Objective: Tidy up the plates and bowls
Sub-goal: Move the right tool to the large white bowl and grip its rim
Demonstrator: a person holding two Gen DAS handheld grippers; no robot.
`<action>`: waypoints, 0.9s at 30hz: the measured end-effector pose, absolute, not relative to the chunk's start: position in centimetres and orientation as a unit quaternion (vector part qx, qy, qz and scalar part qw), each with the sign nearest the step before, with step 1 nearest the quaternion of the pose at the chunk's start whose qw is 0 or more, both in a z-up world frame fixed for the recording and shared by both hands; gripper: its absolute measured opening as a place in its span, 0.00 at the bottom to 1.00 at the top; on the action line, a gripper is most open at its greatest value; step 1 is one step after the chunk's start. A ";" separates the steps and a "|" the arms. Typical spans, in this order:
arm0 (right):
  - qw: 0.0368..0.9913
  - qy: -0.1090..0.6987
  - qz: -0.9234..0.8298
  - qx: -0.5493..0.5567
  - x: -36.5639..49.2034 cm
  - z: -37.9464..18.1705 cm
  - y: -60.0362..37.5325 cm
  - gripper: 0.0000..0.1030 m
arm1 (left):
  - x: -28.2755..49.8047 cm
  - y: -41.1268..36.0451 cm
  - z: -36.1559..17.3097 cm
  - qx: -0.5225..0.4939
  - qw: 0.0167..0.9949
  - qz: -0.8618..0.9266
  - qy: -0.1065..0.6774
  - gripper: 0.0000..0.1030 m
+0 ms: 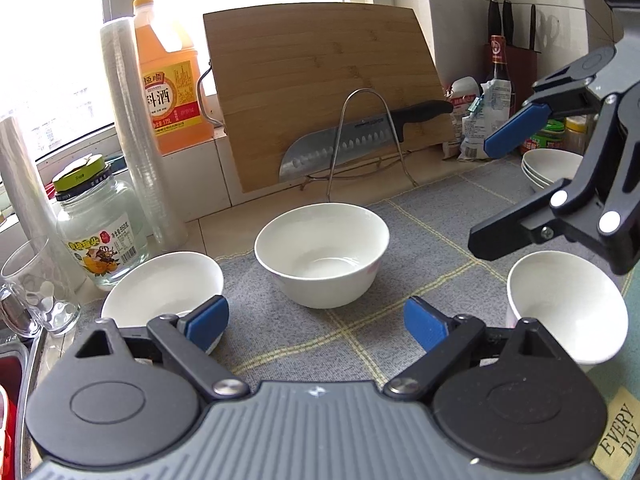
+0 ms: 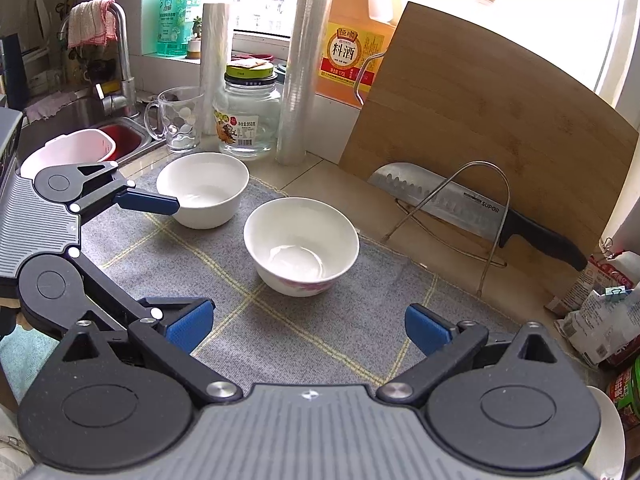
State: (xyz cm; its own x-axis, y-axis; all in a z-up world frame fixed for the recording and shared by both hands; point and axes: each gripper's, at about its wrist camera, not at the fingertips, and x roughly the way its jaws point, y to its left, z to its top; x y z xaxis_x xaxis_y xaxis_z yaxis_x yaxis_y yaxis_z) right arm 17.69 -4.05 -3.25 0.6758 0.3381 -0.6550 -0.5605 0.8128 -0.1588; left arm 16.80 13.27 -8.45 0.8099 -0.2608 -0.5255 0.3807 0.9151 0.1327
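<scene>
Three white bowls stand on a grey checked mat (image 1: 400, 216). In the left wrist view the middle bowl (image 1: 322, 252) lies straight ahead of my left gripper (image 1: 316, 324), which is open and holds nothing. A second bowl (image 1: 164, 288) sits by its left finger, a third (image 1: 568, 308) by its right. My right gripper (image 1: 496, 192) hangs open above that third bowl. In the right wrist view my right gripper (image 2: 310, 328) is open and empty, short of the flower-patterned bowl (image 2: 302, 244). The left gripper (image 2: 168, 260) reaches in beside the far bowl (image 2: 204, 188).
A stack of white bowls (image 1: 552, 168) stands at the back right, and a white plate rim (image 2: 608, 440) shows at the lower right. A cutting board (image 1: 320, 92) and a knife (image 1: 352, 140) on a wire rack lean at the wall. A jar (image 1: 100, 228), film rolls, a mug (image 2: 176, 120) and a sink (image 2: 120, 136) are on the left.
</scene>
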 end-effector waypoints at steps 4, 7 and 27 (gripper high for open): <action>0.895 0.325 0.257 -0.164 19.6 -3.3 -4.0 1.00 | 17.6 12.6 -9.0 0.123 0.944 -0.163 0.261 0.92; 0.891 0.334 0.263 -0.159 21.0 -3.5 -3.9 1.00 | 18.2 12.2 -9.3 0.123 0.943 -0.161 0.265 0.92; 0.864 0.368 0.309 -0.150 27.0 -5.3 -2.9 1.00 | 21.5 10.7 -11.3 0.134 0.938 -0.150 0.282 0.90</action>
State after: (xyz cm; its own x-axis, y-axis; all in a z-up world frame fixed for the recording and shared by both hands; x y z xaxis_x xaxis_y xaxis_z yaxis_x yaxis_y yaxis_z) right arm 27.05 -2.89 -5.28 0.5369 0.4244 -0.7291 -0.6449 0.7637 -0.0304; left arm 21.51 10.73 -11.31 0.7962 -0.2063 -0.5688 0.3575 0.9188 0.1672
